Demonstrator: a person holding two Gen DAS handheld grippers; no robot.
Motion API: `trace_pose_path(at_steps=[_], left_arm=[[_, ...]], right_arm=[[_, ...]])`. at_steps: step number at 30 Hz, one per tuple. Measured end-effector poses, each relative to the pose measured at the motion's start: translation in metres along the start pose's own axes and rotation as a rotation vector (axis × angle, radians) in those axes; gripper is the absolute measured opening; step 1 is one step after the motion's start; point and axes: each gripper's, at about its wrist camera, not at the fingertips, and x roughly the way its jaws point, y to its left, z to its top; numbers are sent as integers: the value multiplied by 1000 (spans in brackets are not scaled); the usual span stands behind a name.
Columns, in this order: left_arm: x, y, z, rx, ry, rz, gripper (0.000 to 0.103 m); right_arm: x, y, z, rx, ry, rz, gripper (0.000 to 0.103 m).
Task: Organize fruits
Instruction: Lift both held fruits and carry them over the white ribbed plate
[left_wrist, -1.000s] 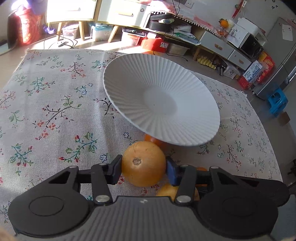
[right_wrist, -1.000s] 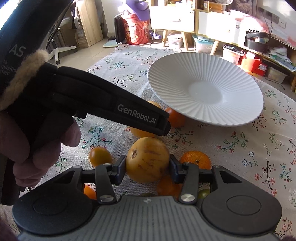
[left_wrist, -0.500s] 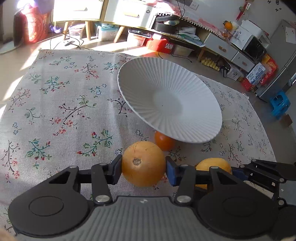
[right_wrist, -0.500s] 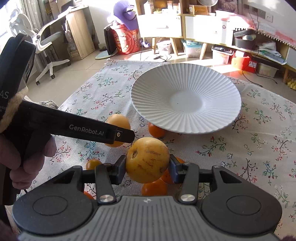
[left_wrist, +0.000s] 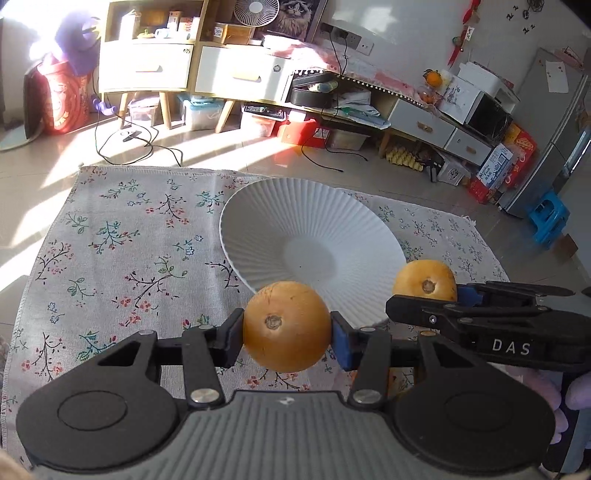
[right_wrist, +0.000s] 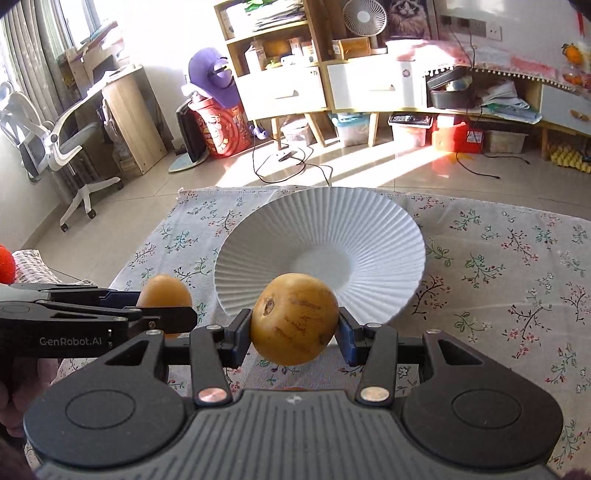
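Plate (left_wrist: 310, 236) near rim behind held fruit (left_wrist: 287, 326), small orange thing (right_wrist: 293, 388) mostly hidden

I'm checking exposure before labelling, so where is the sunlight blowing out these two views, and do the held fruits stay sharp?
Left wrist view: top-left corner washed out, sun stripes on the floor, orange fruit sharp. Right wrist view: window side at upper left overexposed, streaked yellow fruit sharp, room edges bent by the fisheye.

A floral cloth (left_wrist: 122, 236) covers the surface. Behind stand a fan (right_wrist: 362, 16), shelves (right_wrist: 280, 70), an office chair (right_wrist: 62, 144) and a blue stool (left_wrist: 549, 218).
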Motion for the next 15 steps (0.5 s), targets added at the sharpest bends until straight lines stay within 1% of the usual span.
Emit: trace_pose_path(at_steps=[5,10,15], left_arm=[[22,-9,11,39,-16,-7,45],[55,-12,19,48,-8,9,45],[79,-19,22,87,-8,41,45]], right_arm=[[15,-20,10,35,11,-1,43],[30,-35,17,56,37,-17,43],[43,-46,25,90,44,-16,43]])
